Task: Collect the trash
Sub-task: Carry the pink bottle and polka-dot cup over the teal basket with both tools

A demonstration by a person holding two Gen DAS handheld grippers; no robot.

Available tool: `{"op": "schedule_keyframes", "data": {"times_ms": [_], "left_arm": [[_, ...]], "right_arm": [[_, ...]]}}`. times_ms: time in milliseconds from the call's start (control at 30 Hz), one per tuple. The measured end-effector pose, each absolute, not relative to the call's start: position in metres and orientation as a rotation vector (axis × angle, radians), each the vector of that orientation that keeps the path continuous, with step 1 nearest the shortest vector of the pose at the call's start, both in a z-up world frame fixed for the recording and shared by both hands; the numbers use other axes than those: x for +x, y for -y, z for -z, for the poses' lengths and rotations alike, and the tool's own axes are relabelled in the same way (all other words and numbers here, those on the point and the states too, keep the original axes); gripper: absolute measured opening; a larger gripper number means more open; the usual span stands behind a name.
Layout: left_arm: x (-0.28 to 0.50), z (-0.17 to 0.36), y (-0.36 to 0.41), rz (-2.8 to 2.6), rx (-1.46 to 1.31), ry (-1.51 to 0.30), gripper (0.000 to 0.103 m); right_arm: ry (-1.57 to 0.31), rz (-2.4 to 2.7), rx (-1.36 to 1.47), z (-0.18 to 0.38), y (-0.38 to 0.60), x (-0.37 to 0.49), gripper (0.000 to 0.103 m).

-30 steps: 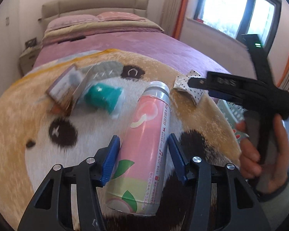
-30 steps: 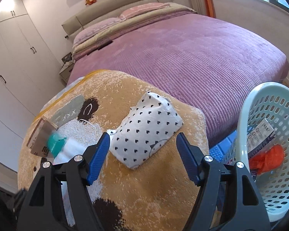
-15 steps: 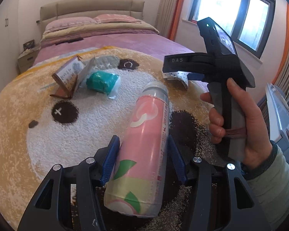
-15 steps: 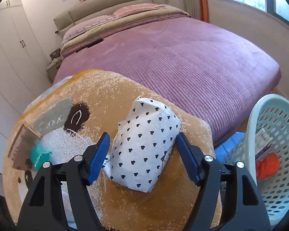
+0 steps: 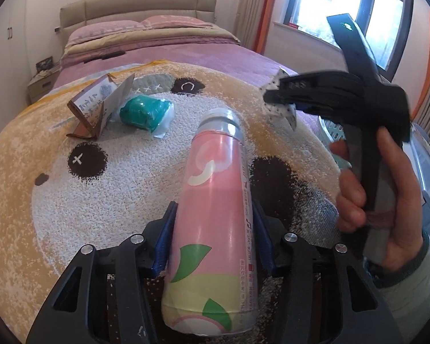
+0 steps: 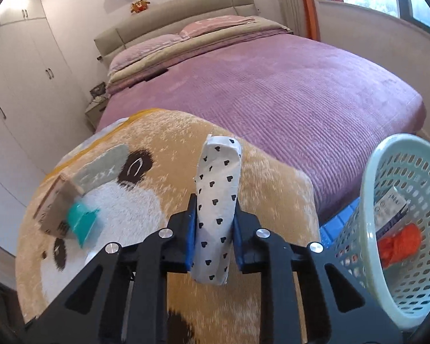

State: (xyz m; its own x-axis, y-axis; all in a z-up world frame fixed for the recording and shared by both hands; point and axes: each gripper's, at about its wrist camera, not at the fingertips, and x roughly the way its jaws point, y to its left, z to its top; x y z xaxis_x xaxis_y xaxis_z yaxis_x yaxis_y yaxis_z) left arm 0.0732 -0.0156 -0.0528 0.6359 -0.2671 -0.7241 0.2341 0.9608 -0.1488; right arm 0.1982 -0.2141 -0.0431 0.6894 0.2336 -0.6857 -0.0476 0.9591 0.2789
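Note:
A pink peach-print bottle lies lengthwise between the blue pads of my left gripper, whose jaws are closing and press on its sides over the bear-pattern blanket. My right gripper is closing too, its pads squeezing a white packet with black hearts into a narrow upright shape. In the left wrist view a hand holds that right gripper at the right, with the packet at its tip. A teal wrapper and an open cardboard box lie on the blanket.
A pale green perforated basket stands at the right beside the bed, holding an orange item and a printed packet. The purple bedspread stretches behind. White wardrobes line the left wall.
My right gripper's jaws came together on the heart-print packet, which went from flat and wide to pinched and narrow. The bottle stayed between the left pads.

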Motion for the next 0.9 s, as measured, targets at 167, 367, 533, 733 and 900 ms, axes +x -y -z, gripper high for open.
{"op": "schedule_keyframes", "data": {"times_ms": [167,367,533,733,900], "left_arm": [[0.075,0.047,0.024,0.311,-0.064,-0.816,0.047],[0.082,0.04,0.04,0.329,-0.081,-0.8,0.047],[0.087,0.031,0.058,0.376,-0.095,-0.766,0.047],[0.092,0.017,0.09,0.428,-0.06,-0.722,0.047],[0.1,0.0,0.125,0.497,-0.028,-0.683,0.047]], "right_arm": [[-0.768,-0.145,0.266,0.035,0.239,0.173,0.019],[-0.726,-0.093,0.29,0.028,0.274,0.144,0.019],[-0.684,-0.03,0.299,0.022,0.31,0.12,0.019],[-0.634,0.031,0.337,0.01,0.348,0.104,0.019],[-0.598,0.103,0.333,0.002,0.376,0.094,0.019]]}}
